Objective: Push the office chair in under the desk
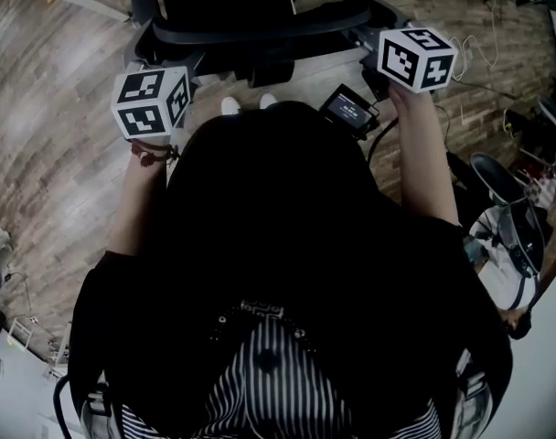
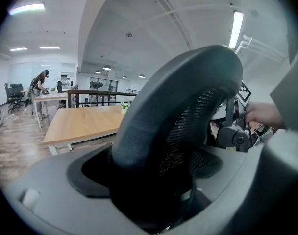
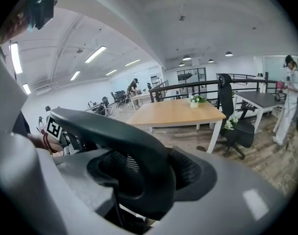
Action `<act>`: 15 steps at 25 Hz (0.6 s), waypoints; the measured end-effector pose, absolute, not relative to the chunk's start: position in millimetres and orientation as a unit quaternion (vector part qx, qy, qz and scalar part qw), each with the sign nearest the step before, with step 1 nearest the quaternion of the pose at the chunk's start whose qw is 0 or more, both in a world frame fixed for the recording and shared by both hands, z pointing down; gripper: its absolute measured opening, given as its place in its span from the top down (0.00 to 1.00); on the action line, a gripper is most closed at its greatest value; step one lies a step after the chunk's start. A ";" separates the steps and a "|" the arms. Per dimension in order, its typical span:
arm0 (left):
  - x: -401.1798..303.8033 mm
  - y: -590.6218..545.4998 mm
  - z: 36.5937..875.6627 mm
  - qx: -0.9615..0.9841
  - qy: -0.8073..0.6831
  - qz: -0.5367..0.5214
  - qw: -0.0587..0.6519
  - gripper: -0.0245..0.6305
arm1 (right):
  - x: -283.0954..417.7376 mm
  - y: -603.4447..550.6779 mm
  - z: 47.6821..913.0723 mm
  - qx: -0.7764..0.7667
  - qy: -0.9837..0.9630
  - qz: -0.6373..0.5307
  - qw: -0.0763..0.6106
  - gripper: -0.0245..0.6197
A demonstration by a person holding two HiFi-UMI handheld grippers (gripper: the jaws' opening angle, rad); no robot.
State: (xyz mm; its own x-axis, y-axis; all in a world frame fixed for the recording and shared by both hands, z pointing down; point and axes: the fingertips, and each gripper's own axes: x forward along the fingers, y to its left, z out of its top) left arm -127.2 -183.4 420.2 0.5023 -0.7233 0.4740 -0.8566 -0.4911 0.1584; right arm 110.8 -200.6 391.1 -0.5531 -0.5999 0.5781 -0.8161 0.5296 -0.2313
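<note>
My left hand-held gripper (image 2: 151, 180) is clamped on the office chair (image 1: 260, 27), on its smooth, curved black back rim above coarse mesh. My right hand-held gripper (image 3: 139, 180) is closed on the rim's other end. The chair stands on plank floor (image 1: 58, 154), short of the pale wooden bench (image 3: 176, 112).

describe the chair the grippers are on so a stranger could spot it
Find the wooden desk. The chair is the black mesh one nearest us, on this side of it. Unlike the other chair at the desk's right corner, it has the left gripper and right gripper clamped on its top bar.
</note>
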 end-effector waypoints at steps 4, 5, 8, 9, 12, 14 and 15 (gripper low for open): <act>-128.1 -199.9 415.1 0.849 -0.462 0.178 0.184 0.26 | 109.9 -212.5 387.4 0.424 -0.844 0.243 0.219 0.52; -128.0 -204.4 414.4 0.849 -0.462 0.179 0.183 0.26 | 110.0 -216.3 386.9 0.424 -0.845 0.242 0.218 0.52; -125.8 -216.8 414.3 0.848 -0.463 0.181 0.183 0.26 | 111.2 -228.5 387.7 0.417 -0.849 0.241 0.219 0.52; -124.0 -219.5 413.5 0.847 -0.464 0.181 0.183 0.26 | 112.5 -231.8 387.5 0.413 -0.850 0.242 0.220 0.52; -114.0 -222.1 410.4 0.845 -0.470 0.178 0.183 0.26 | 121.5 -237.0 384.9 0.402 -0.855 0.241 0.222 0.52; -108.4 -223.8 410.8 0.843 -0.475 0.176 0.183 0.26 | 127.1 -242.0 385.5 0.395 -0.859 0.241 0.220 0.52; -107.1 -225.4 410.8 0.841 -0.479 0.174 0.182 0.26 | 128.4 -245.5 385.7 0.391 -0.861 0.240 0.219 0.52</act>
State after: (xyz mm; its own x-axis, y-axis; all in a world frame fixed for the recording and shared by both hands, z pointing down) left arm -107.1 -225.4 410.8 0.4804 -0.7421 0.4674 -0.8691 -0.4744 0.1400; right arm 128.4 -245.5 385.7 -0.5978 -0.5680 0.5657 -0.7788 0.5788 -0.2417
